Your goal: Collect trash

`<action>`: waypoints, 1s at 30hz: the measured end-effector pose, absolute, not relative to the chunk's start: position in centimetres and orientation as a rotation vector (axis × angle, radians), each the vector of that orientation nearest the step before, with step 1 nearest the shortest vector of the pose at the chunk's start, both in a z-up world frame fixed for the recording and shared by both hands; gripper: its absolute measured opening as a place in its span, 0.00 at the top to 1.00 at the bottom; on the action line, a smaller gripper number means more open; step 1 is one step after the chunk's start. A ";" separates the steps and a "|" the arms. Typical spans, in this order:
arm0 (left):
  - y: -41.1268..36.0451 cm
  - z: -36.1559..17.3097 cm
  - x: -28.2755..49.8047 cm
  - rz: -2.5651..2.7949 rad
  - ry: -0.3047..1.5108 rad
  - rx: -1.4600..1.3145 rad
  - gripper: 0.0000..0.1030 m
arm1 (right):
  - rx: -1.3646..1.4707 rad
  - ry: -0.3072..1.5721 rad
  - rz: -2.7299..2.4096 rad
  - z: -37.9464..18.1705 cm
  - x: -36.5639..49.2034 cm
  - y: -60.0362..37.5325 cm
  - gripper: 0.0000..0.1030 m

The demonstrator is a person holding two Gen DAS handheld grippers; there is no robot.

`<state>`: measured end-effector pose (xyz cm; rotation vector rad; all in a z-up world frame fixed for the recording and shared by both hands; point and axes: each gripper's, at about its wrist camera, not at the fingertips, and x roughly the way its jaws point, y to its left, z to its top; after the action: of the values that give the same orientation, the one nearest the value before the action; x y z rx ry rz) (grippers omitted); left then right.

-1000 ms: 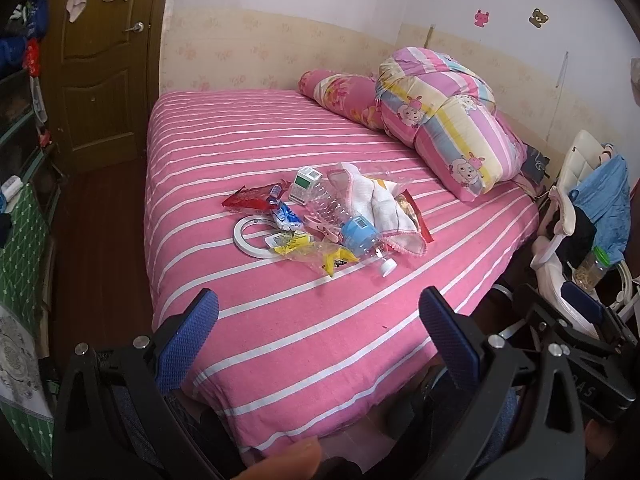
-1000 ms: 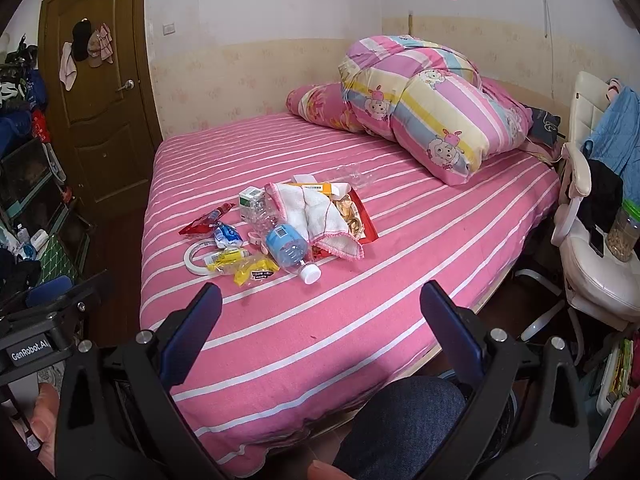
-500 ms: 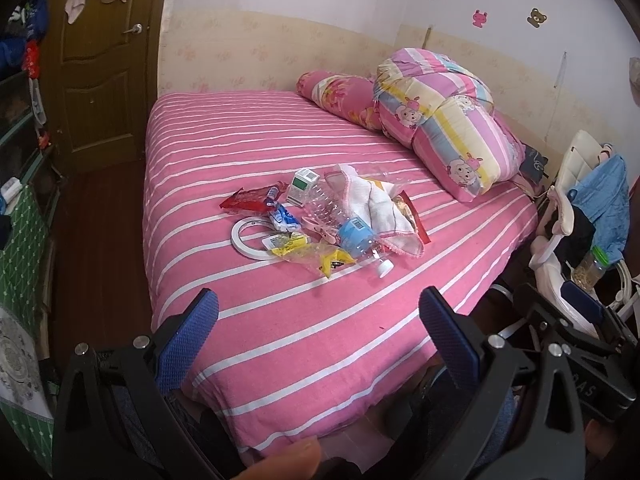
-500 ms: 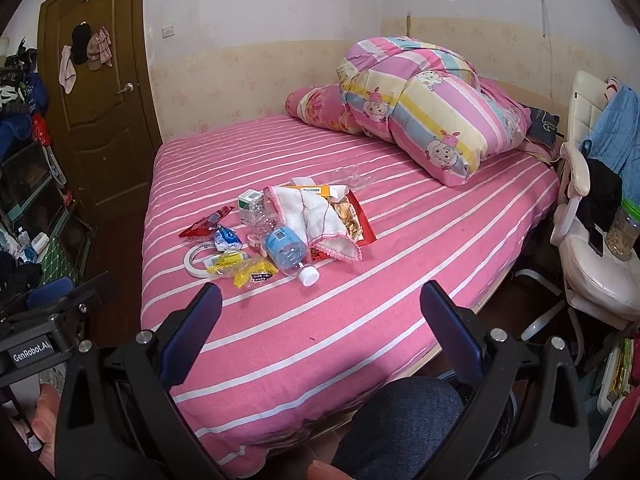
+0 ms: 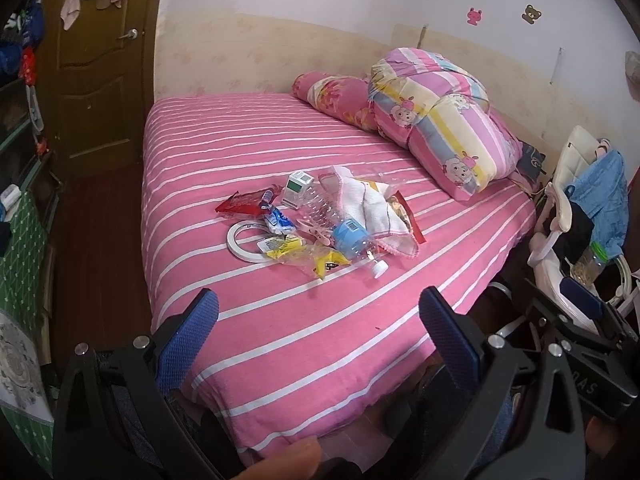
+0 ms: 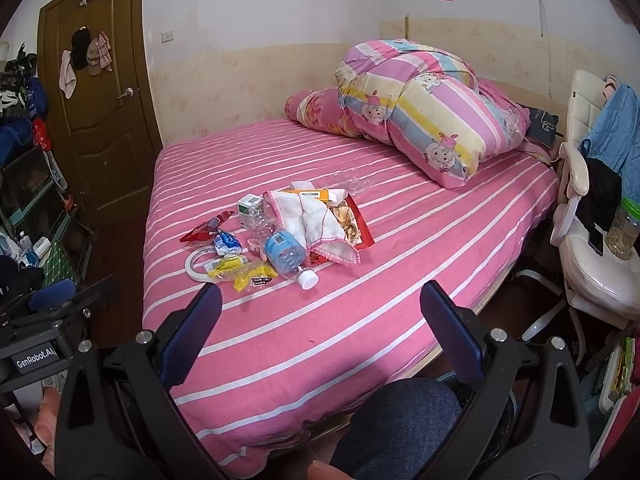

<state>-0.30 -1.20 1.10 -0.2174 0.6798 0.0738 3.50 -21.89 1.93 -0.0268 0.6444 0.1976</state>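
Left wrist view first: the left claw (image 5: 318,312) hangs wide apart over the near corner of the bed (image 5: 280,344), blue pads empty, well short of the trash. That trash sits in 1 heap mid-mattress: a clear plastic bottle (image 5: 340,226) with a blue label lying on its side, its white cap pointing toward the camera, a white towel with pink trim (image 5: 376,210) draped just beside it, a red wrapper (image 5: 240,203) to the left, a white tape ring (image 5: 246,240) flat on the sheet, and a yellow wrapper (image 5: 320,260) nearest the claw. A folded quilt (image 5: 436,128) is piled at the far right of the bed. Over to the right wrist view: the right claw (image 6: 320,312) is spread wide too, gripping nothing, hovering above the bed's near edge with a denim-clad knee (image 6: 396,420) below it. From here the bottle (image 6: 280,244) touches the towel (image 6: 308,216), a small green-and-white box (image 6: 249,205) stands behind them, and the tape ring (image 6: 198,266) lies partly under the yellow wrapper (image 6: 256,274). The left claw's black frame (image 6: 44,320) shows at the left edge.
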 end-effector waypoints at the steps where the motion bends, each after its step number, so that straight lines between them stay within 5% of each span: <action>1: -1.2 1.2 -0.3 0.073 0.680 -0.218 0.05 | -0.025 0.644 0.197 2.0 3.6 -21.9 0.05; 30: -2.7 2.4 -1.8 0.059 0.651 -0.191 0.05 | 0.008 0.599 0.194 3.0 1.6 -23.6 0.05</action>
<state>-1.80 -2.67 2.43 -0.1913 0.6506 0.0586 1.55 -23.64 3.00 0.0085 0.5988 0.1937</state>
